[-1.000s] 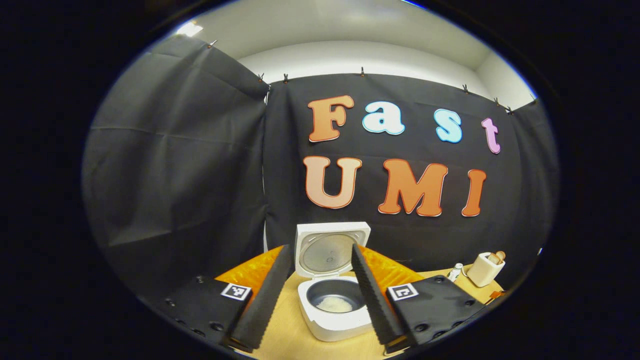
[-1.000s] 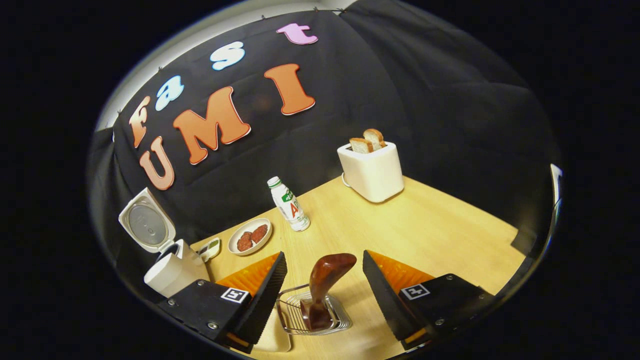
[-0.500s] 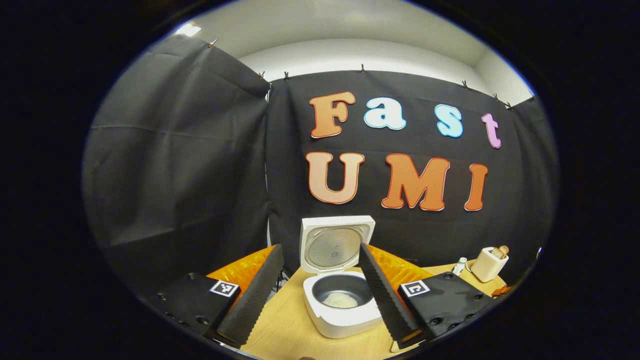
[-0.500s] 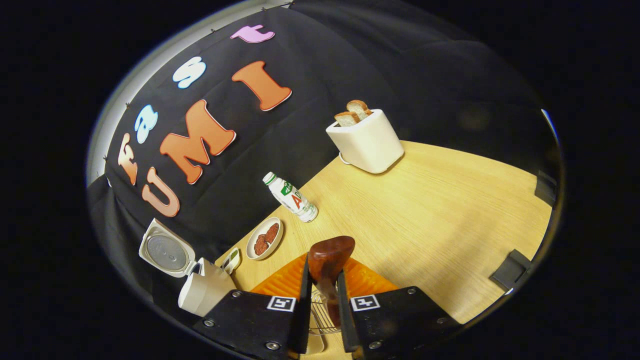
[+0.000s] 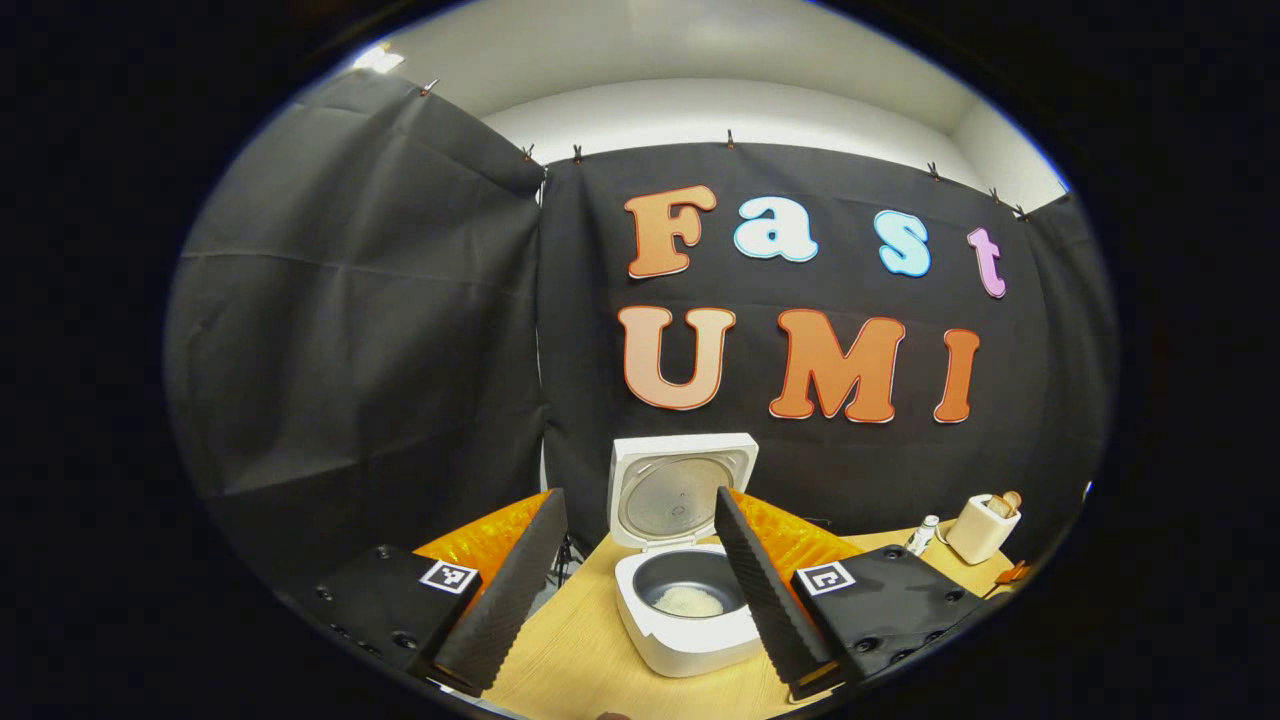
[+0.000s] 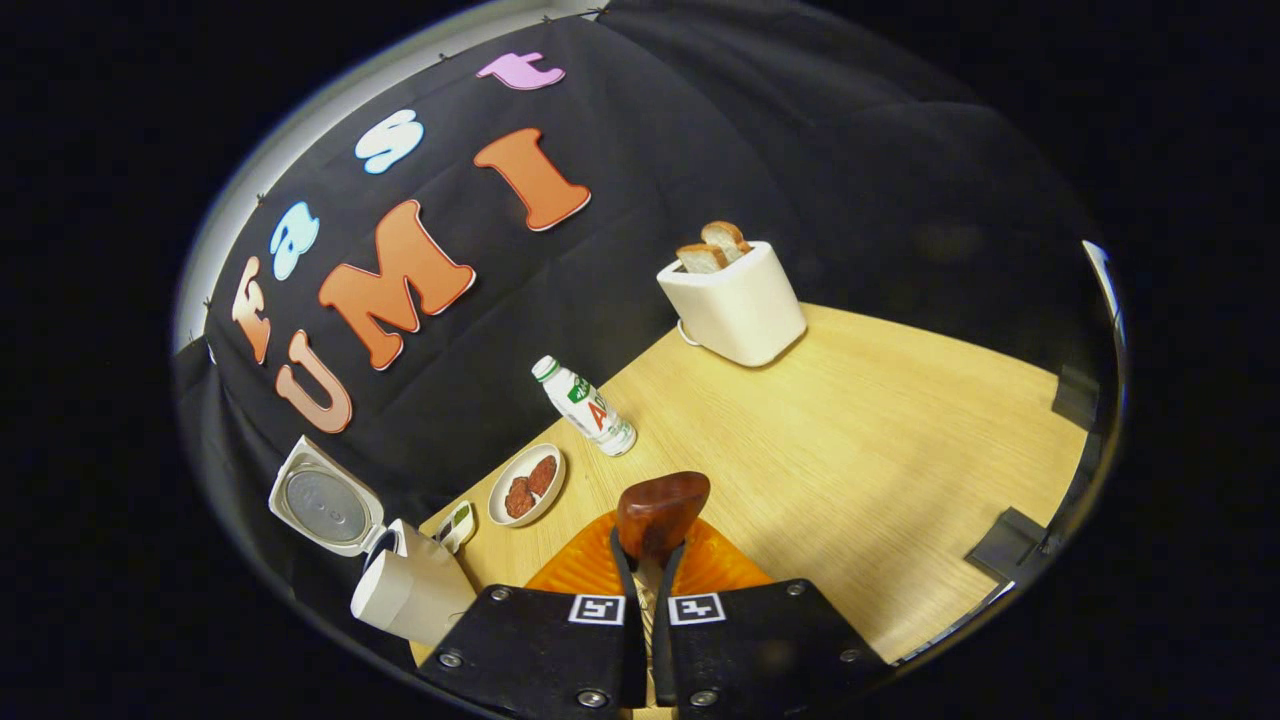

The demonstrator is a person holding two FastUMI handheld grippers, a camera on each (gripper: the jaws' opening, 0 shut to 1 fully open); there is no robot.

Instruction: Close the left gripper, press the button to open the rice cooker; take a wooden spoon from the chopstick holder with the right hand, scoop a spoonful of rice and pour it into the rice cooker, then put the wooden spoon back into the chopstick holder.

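Note:
The white rice cooker stands on the table with its lid up and some white rice in its dark pot. My left gripper hangs open in front of it, its fingers apart on either side of the cooker and holding nothing. In the right gripper view, my right gripper is shut on the brown wooden spoon, whose rounded end sticks up above the fingertips. The chopstick holder is hidden beneath the fingers. The cooker with its raised lid sits at the lower left there.
On the wooden table stand a white toaster with bread, a small bottle, a plate of brown food and a small dish. Black clamps grip the table's right edge. The toaster stands far right.
My right gripper has gone from wide open around the spoon to shut on its handle. The left gripper stays open and has drifted a little; the cooker sits slightly further right in its view.

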